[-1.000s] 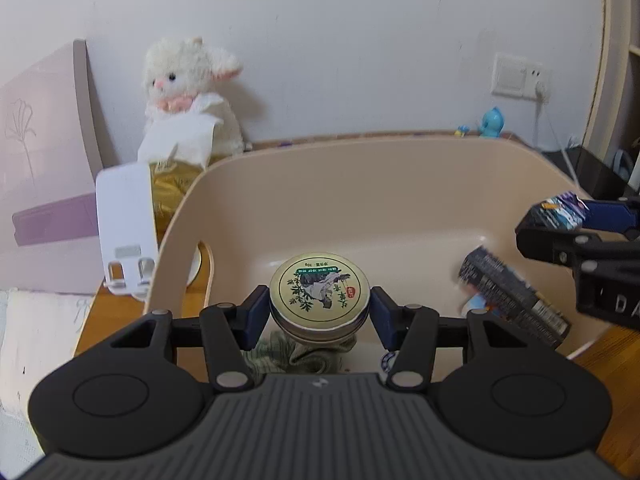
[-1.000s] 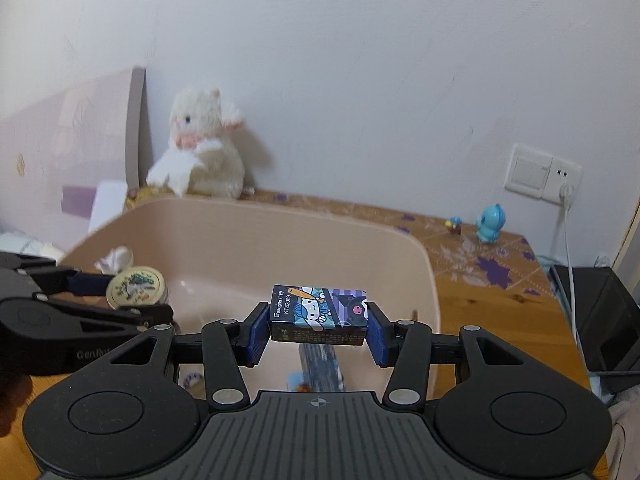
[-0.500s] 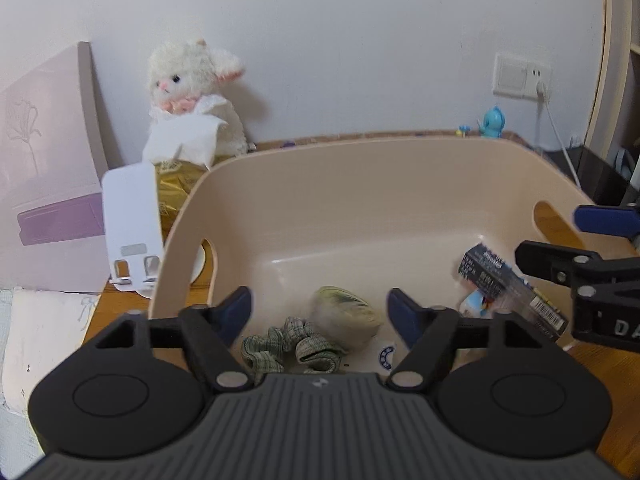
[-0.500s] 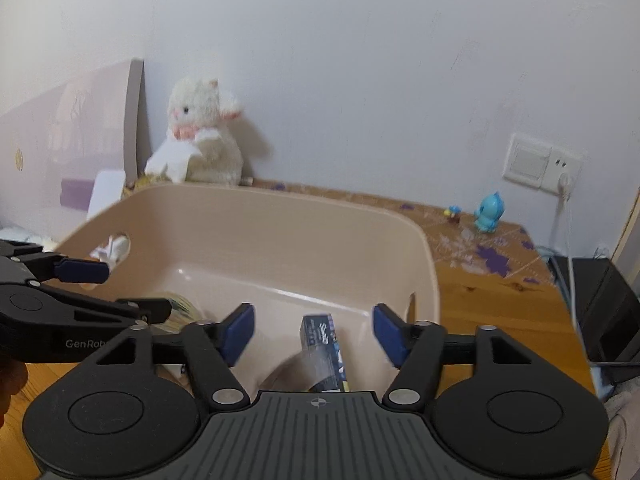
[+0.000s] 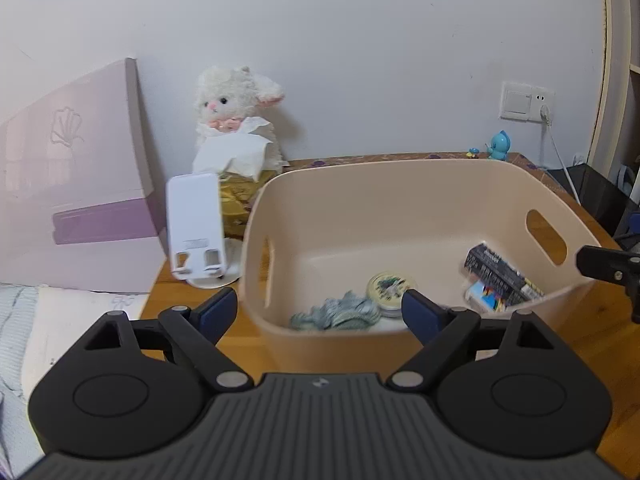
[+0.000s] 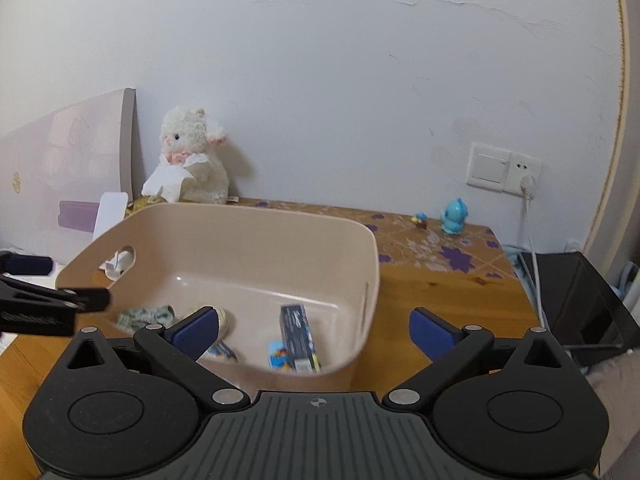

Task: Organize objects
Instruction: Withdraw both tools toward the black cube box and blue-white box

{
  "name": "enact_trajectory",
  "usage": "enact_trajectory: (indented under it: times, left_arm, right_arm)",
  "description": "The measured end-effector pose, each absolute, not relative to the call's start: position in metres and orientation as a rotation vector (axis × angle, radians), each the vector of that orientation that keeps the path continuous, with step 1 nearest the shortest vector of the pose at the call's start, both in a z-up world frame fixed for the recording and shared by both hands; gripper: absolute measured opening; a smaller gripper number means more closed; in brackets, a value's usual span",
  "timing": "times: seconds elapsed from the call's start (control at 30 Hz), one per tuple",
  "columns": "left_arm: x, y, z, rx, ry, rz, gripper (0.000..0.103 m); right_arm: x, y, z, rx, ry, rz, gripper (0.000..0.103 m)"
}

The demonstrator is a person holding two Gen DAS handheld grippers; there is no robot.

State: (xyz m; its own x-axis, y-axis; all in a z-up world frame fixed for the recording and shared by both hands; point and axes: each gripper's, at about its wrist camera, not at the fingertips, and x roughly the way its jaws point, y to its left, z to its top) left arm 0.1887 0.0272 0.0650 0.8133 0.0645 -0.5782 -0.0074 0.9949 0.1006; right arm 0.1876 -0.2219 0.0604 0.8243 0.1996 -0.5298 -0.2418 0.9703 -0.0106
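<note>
A beige plastic bin (image 5: 400, 184) stands on the wooden table; it also shows in the right wrist view (image 6: 280, 236). Inside lie a round tin (image 5: 390, 286) with a green-printed lid, a checked fabric scrunchie (image 5: 336, 316), a dark box (image 5: 500, 274) and a small colourful card box (image 5: 484, 294). The dark box (image 6: 298, 330) and scrunchie (image 6: 146, 314) show in the right wrist view too. My left gripper (image 5: 320, 312) is open and empty, in front of the bin's near wall. My right gripper (image 6: 312, 328) is open and empty, above the bin's near right corner.
A white plush lamb (image 5: 236, 120) sits by the wall behind the bin. A white phone stand (image 5: 196, 224) and a pink-purple box (image 5: 72, 200) are left of the bin. A blue toy figure (image 6: 454, 216), a wall socket (image 6: 504, 168) with a cable and a black device (image 6: 580, 304) are at right.
Both grippers opened and let go: the tin and the card box dropped into the bin. Both grippers then pulled back towards me, away from the bin.
</note>
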Motion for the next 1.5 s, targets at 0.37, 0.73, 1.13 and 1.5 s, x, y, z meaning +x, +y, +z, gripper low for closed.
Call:
enact_trajectory:
  times: [0.37, 0.73, 1.13, 1.5]
  left_arm:
    - [0.148, 0.043, 0.051, 0.092, 0.653, 0.056, 0.093]
    - [0.131, 0.034, 0.003, 0.126, 0.739, 0.037, 0.094]
    - [0.136, 0.030, -0.025, 0.106, 0.783, 0.001, 0.094]
    - [0.149, 0.019, -0.041, 0.058, 0.797, -0.074, 0.094]
  right_arm:
    - [0.151, -0.229, 0.034, -0.102, 0.625, 0.239, 0.103]
    - [0.129, -0.226, -0.005, -0.131, 0.700, 0.249, 0.103]
    - [0.133, -0.207, -0.042, -0.175, 0.770, 0.273, 0.103]
    - [0.145, -0.185, -0.057, -0.178, 0.780, 0.297, 0.103]
